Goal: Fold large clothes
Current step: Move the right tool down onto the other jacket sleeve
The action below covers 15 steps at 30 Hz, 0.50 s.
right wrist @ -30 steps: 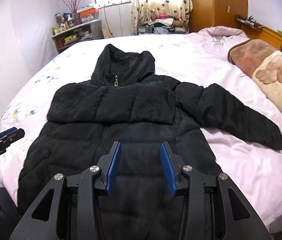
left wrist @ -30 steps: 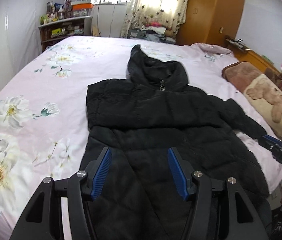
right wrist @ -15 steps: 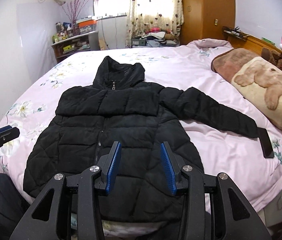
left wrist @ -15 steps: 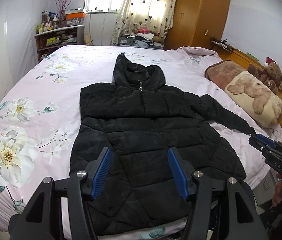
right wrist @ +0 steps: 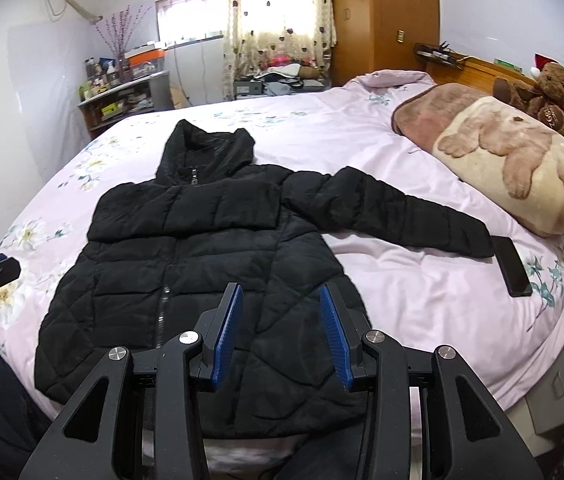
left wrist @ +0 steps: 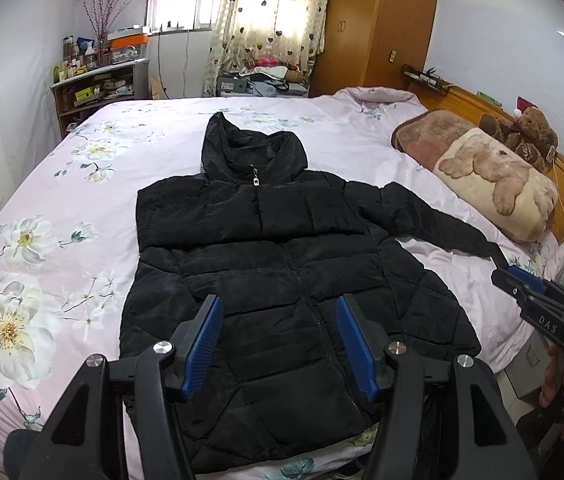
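Black hooded puffer jacket [left wrist: 274,264] lies flat, front up, on the floral bedsheet [left wrist: 42,280], hood far, one sleeve stretched right toward a phone [right wrist: 511,266]. Left gripper [left wrist: 278,340] and right gripper [right wrist: 280,332] hover over near hem, jaws apart, holding nothing.

Your left tool [left wrist: 280,340] covers part of the black puffer jacket's [left wrist: 282,264] hem. The jacket's left-hand sleeve stays hidden in both views. Items on the shelf [left wrist: 98,88] are too small to identify.

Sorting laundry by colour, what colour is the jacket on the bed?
Black jacket, quilted; clearest in the right wrist view.
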Each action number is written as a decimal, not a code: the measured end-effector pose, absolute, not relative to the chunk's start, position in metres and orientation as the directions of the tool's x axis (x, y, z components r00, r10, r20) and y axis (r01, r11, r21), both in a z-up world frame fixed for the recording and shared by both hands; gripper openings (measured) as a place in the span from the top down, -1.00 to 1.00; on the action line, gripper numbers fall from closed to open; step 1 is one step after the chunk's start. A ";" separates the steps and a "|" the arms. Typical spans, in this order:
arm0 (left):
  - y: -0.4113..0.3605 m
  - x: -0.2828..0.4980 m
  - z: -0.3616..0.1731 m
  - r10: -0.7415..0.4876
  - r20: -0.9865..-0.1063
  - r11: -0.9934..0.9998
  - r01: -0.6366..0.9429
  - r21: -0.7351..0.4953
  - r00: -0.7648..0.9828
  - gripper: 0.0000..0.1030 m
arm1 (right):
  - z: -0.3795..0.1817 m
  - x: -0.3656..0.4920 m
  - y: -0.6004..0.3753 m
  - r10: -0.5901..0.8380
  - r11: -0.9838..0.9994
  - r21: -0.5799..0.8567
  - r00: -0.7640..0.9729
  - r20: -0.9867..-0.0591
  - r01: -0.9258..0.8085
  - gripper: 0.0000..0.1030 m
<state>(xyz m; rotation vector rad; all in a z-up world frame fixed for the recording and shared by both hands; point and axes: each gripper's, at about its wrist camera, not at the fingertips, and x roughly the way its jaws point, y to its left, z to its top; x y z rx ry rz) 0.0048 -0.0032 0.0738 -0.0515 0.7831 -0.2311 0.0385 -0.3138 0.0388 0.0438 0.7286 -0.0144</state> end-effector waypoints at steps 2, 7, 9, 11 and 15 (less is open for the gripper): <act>-0.006 0.011 0.070 -0.221 -0.702 0.974 0.190 -0.123 0.677 -0.19 | 0.035 0.044 -0.321 0.007 0.998 0.054 0.741 -0.672 0.040 0.19; -0.012 0.032 0.062 -0.221 -0.714 0.974 0.183 -0.131 0.665 -0.19 | 0.022 0.060 -0.339 0.037 0.994 0.100 0.723 -0.689 0.045 0.19; -0.015 0.041 0.059 -0.216 -0.717 0.975 0.183 -0.125 0.663 -0.19 | 0.015 0.068 -0.350 0.060 0.989 0.136 0.710 -0.702 0.051 0.19; -0.017 0.052 0.057 -0.217 -0.718 0.975 0.182 -0.127 0.661 -0.19 | 0.009 0.076 -0.360 0.058 0.985 0.153 0.702 -0.710 0.074 0.19; -0.021 0.074 0.051 -0.210 -0.720 0.976 0.182 -0.118 0.661 -0.19 | -0.005 0.098 -0.388 0.051 0.975 0.185 0.684 -0.728 0.125 0.19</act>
